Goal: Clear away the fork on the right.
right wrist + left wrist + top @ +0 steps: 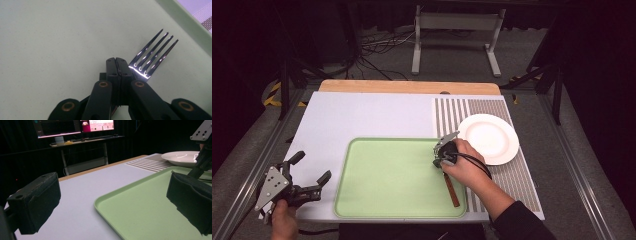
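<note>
Your fork [153, 56] sits at the right edge of the green tray [377, 200], right of centre in the high view, where its brown handle [451, 190] slants down toward the lower right from under your right hand [469, 167]. In the right gripper view its 4 shiny tines fan toward the upper right over the tray floor [50, 37], just beside the tips of your right tool [116, 62], and the fork's neck runs in under the jaws, which are pressed together; the spot where they pinch it is hidden behind the black links, but the fork goes with that tool. In the high view the right tool [443, 152] is over the tray's right side. Just to the upper right of it a white plate [488, 138] rests on a striped mat [512, 175], apart from the tray. Tray and mat lie on a pale sheet over the desk [362, 115], whose wooden edge shows along the top. At the lower left of the high view your left hand [284, 222] holds the left tool [310, 175] off the tray's left rim, jaws spread wide with nothing between them. In the left gripper view its 2 black pads [37, 202] stand at the left and right edges of the frame, with the tray's corner [110, 200] between them and the plate [181, 157] at the upper right.
</note>
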